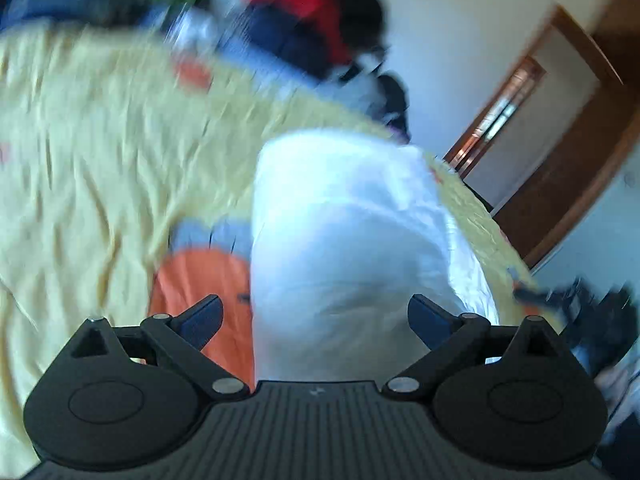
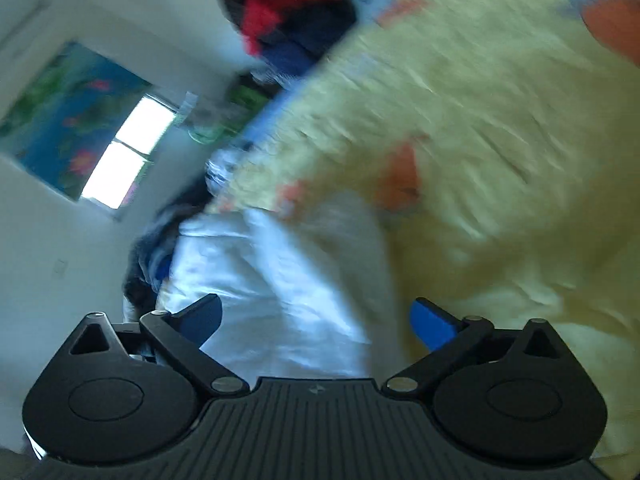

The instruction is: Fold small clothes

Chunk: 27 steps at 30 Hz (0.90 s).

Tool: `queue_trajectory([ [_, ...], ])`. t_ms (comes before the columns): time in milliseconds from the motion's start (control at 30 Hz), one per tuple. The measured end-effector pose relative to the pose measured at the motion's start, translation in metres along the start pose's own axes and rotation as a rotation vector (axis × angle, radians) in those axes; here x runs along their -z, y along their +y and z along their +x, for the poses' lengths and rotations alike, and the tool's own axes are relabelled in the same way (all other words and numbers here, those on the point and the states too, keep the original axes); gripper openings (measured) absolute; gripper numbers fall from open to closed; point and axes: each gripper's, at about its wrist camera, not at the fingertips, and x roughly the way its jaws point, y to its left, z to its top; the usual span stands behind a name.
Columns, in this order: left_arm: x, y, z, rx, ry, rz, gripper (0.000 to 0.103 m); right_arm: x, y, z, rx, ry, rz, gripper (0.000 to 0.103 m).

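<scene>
A white garment [image 1: 344, 232] lies folded into a long strip on a yellow bedspread [image 1: 100, 140] with orange and blue patches. My left gripper [image 1: 316, 320] hovers over its near end, jaws wide apart, nothing pressed between the blue pads. In the right wrist view the same white garment [image 2: 280, 276] stretches away from the camera. My right gripper [image 2: 316, 320] stands open above its near end, and the cloth passes under the gap without being pinched. Both views are blurred by motion.
A heap of red, navy and black clothes [image 1: 316, 20] sits at the far edge of the bed. A wooden door frame [image 1: 560, 140] shows on the right in the left wrist view. A window [image 2: 124, 156] and a colourful curtain [image 2: 68, 112] appear in the right wrist view.
</scene>
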Motion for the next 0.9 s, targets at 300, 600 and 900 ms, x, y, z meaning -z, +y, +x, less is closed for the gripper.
queue_trajectory([
  [300,-0.002,-0.009,0.035,0.002,0.096,-0.002,0.101,-0.005,0.011,0.049,-0.054,0.107,-0.078,0.100],
  [600,0.000,-0.025,0.040,-0.043,0.089,0.121,0.089,0.004,0.000,0.051,-0.105,0.141,-0.073,0.049],
  [900,-0.014,-0.020,0.022,-0.059,0.067,0.148,0.061,0.012,0.031,0.065,-0.157,0.155,-0.079,0.045],
])
